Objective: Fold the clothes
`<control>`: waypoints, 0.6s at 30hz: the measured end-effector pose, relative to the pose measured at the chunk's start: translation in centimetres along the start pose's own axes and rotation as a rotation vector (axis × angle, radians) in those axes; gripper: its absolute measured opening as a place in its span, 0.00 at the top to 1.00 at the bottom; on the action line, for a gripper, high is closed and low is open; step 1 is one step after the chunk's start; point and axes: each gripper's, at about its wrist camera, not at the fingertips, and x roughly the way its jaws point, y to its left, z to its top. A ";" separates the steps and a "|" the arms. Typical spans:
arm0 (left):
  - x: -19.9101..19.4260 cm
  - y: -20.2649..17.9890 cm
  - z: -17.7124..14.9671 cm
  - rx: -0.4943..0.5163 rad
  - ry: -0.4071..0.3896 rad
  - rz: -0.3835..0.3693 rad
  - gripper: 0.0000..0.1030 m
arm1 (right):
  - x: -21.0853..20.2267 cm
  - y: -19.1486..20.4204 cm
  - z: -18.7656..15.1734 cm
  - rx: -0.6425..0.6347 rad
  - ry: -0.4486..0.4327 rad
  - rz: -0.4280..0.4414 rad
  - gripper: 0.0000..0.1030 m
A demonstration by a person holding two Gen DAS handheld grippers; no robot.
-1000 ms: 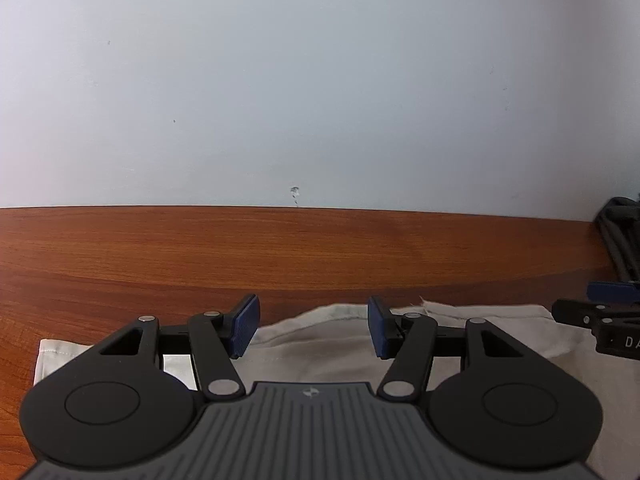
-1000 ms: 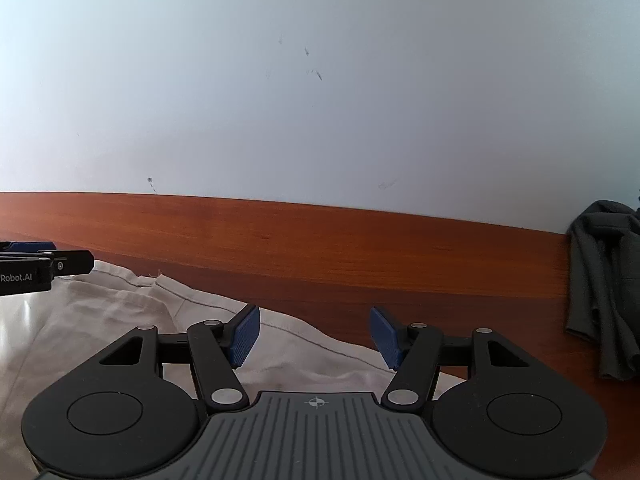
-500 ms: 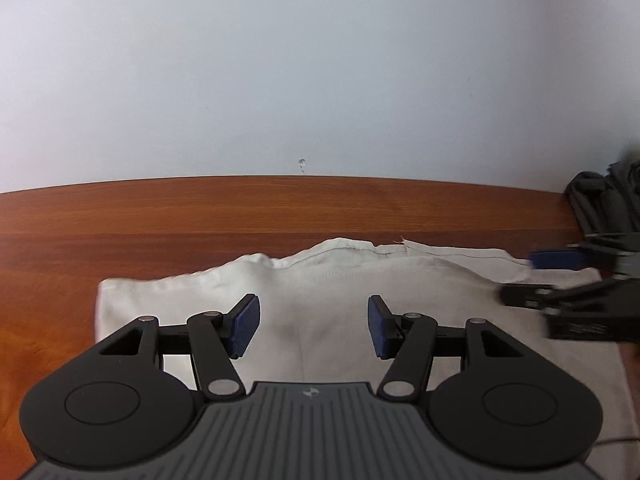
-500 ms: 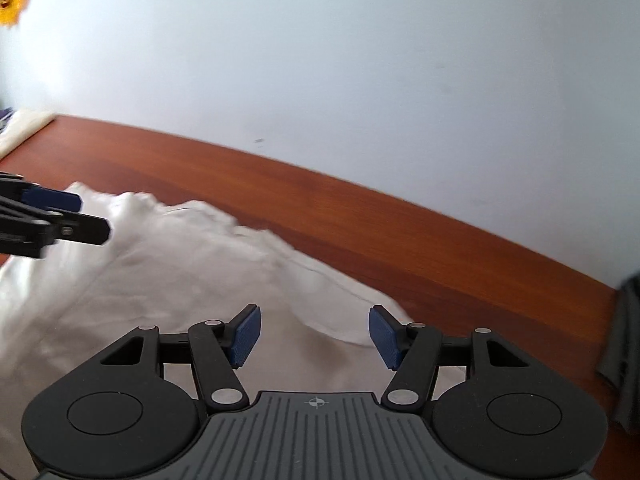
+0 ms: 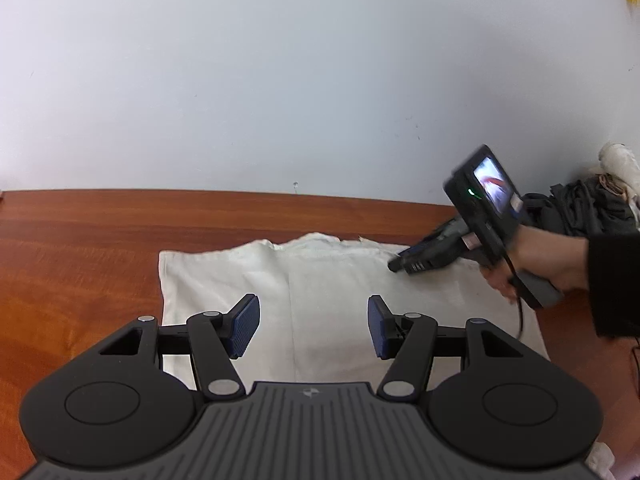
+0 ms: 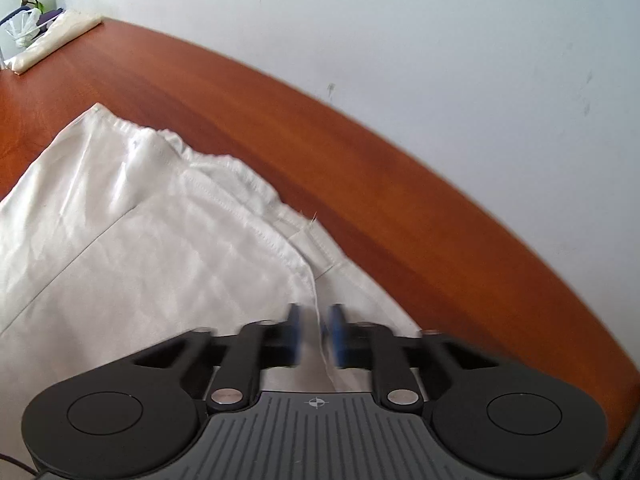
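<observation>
White garment (image 6: 160,264) flat on tabletop (image 6: 360,184), far hem at twelve o'clock; right claw (image 6: 316,340) just snapped onto its seam ridge, left claw (image 5: 312,326) spread above, fold ready to begin.

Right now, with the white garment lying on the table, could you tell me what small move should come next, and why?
Probably lift the right gripper a little and draw the fold over. Its blue pads have closed to a narrow gap with a raised ridge of the white garment between them, near the far edge. The left gripper hangs open above the cloth, holding nothing, so it could come down to steady the other side.
</observation>
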 end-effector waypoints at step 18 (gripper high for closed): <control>-4.5 -2.3 -0.8 -0.081 -0.061 0.041 0.37 | 2.6 1.5 2.6 -0.133 -0.001 -0.158 0.98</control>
